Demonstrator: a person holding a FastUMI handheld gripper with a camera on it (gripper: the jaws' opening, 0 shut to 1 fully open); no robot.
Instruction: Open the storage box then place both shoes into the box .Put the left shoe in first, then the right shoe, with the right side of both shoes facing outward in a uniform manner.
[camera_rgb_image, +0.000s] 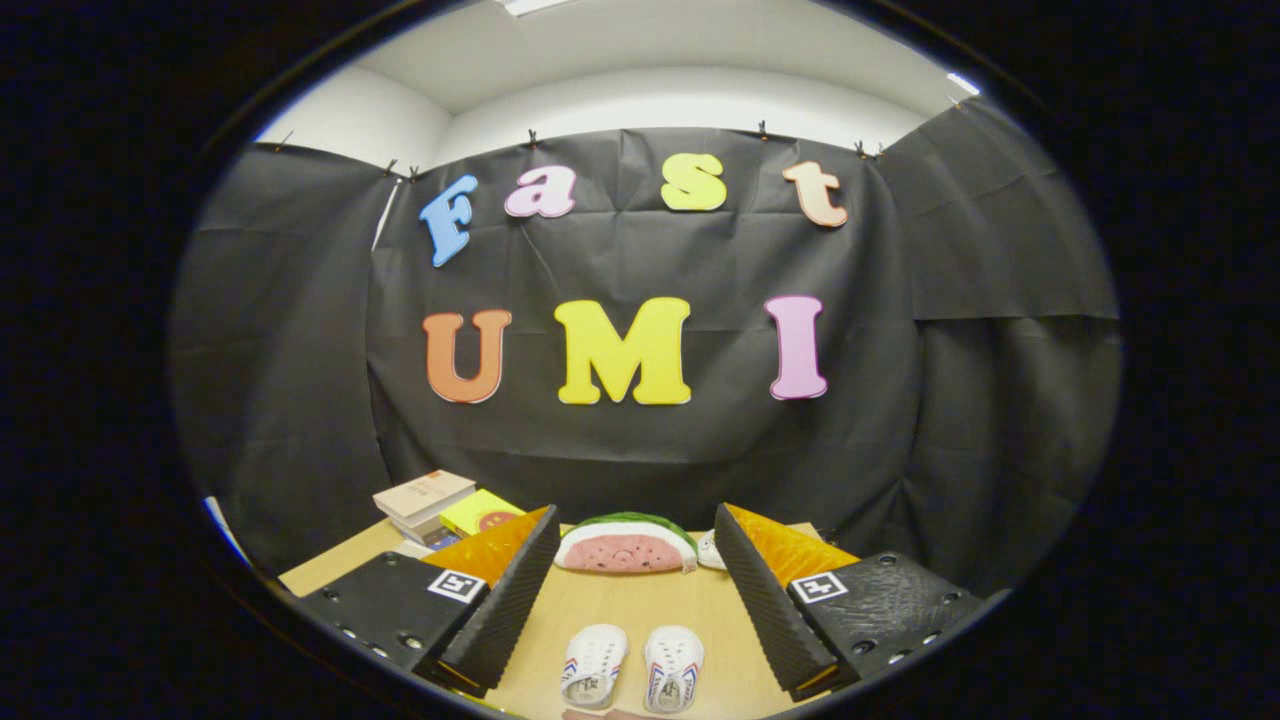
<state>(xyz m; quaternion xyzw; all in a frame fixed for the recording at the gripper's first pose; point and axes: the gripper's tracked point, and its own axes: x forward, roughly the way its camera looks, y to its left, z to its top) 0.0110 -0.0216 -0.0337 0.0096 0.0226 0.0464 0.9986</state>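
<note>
Hand-held and hovering above the light wooden tabletop, the two-finger gripper is standing with its fingers spread wide apart, pressing on nothing. Each finger is showing a ribbed, saw-toothed inner face and a square printed marker on its flat, bolted top plate.

Between the fingers and below them, a pair of small white perforated rubber shoes is lying side by side on the wood, toes pointing away toward the wall. The left-hand shoe and the right-hand shoe are sitting just beside each other, not quite touching, each carrying red and blue stripes along its side. Which is the left shoe and which the right I cannot tell.

Beyond the shoes, just ahead of the fingertips, a soft plush watermelon slice with a green rind, white band and pink flesh is resting on the table, its curved back up. A small white rounded object is peeking out at its right end, half hidden by the right finger; what it is cannot be made out.

Farther left, behind the left finger, a stack of books with pale covers is lying flat, and a yellow box-like item is leaning beside it.

Black creased cloth is hanging as the booth wall behind everything.
</note>
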